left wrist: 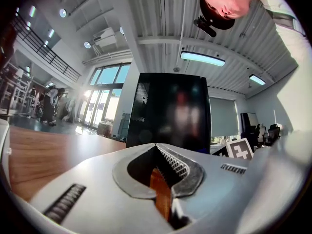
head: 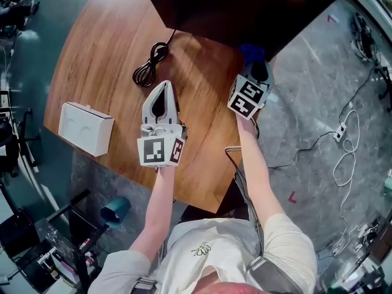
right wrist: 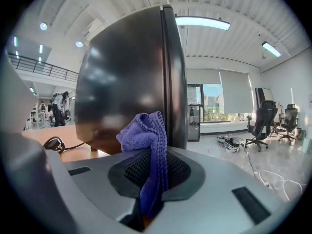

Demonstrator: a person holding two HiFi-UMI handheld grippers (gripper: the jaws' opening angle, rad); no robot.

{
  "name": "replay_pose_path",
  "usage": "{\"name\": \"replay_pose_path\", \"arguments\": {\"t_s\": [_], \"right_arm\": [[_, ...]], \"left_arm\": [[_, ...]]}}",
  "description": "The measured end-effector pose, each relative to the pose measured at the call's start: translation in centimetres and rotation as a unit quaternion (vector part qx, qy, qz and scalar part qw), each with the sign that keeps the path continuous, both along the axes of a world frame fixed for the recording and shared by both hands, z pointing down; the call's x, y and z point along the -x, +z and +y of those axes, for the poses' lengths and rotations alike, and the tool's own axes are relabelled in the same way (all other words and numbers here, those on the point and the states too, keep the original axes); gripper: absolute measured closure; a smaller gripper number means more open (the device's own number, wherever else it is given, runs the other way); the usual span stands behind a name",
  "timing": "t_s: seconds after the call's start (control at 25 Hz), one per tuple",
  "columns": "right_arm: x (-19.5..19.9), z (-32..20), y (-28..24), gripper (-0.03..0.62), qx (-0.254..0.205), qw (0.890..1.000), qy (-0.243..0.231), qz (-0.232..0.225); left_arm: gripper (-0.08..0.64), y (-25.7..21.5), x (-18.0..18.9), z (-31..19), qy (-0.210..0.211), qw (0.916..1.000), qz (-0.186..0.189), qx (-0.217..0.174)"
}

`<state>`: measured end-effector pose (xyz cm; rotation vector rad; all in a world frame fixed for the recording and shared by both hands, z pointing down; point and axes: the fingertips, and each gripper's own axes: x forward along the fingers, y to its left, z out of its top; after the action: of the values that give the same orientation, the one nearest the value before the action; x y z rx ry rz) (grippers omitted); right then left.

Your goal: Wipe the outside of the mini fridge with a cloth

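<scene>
The glossy black box-shaped mini fridge (right wrist: 126, 77) is standing right ahead of the right fingers, its shiny side panel and front corner edge filling the right gripper view. It looks heavy and rigid, so it should be staying put under a wipe. That smooth skin looks slippery and is likely showing every smear.

The purple knitted cloth (right wrist: 146, 130) is soft, light and floppy. I'd say the best hold is a bunched fold, with a wad left sticking out past the fingertips to do the rubbing. That is just what we are seeing. The right gripper (right wrist: 153, 174) is clamping down on the cloth, a strip is running between its ribbed pads, and the loose wad is poking out in front. The wad is sitting just before the fridge's corner, though whether it is touching the panel, I cannot tell.

Over to the left gripper (left wrist: 157, 147): its fingers are clenched tip to tip with nothing between them, hovering above the brown wooden tabletop (head: 92, 60). The fridge's dark front is standing well beyond those fingertips.

From the head view, a coiled black cable (head: 150, 66) is lying just beyond and to the left of the left fingers. A white rectangular box (head: 86, 127) is sitting further off to their left, near the tabletop's edge.
</scene>
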<state>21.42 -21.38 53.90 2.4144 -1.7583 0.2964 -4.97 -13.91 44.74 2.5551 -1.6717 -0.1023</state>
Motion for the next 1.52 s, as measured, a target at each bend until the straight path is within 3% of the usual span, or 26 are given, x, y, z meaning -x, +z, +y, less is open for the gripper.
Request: {"name": "replay_pose_path", "arguments": {"t_s": [0.36,0.72,0.92,1.2,1.4,1.52], "right_arm": [[-4.9,2.2,-0.3,0.531,0.004,0.999,0.034,0.003],[-6.3,3.2,-0.6,0.531,0.001,0.999,0.051,0.001],[-5.6,5.2,-3.8,0.531,-0.033,0.998,0.047,-0.033],[3.2,12.0,-16.6,0.531,-0.113,0.989,-0.086,0.029],[7.1,20.6,-22.5,0.531,-0.16,0.979,-0.124,0.002],[8.8,23.2,-24.7,0.53,-0.178,0.965,-0.191,-0.01]], "left_arm": [[0.555,-0.9,-2.3,1.1,0.022,0.9996,-0.014,-0.01],[0.555,-1.8,-3.1,2.0,0.024,0.9994,-0.016,-0.018],[0.555,-3.6,-2.0,3.1,0.013,0.9994,-0.008,-0.032],[0.555,-10.9,0.7,7.4,-0.006,0.9973,0.0,-0.073],[0.555,-13.0,2.4,14.3,-0.003,0.9984,0.016,-0.054],[0.555,-14.5,3.2,17.0,-0.013,0.9971,0.053,-0.053]]}}
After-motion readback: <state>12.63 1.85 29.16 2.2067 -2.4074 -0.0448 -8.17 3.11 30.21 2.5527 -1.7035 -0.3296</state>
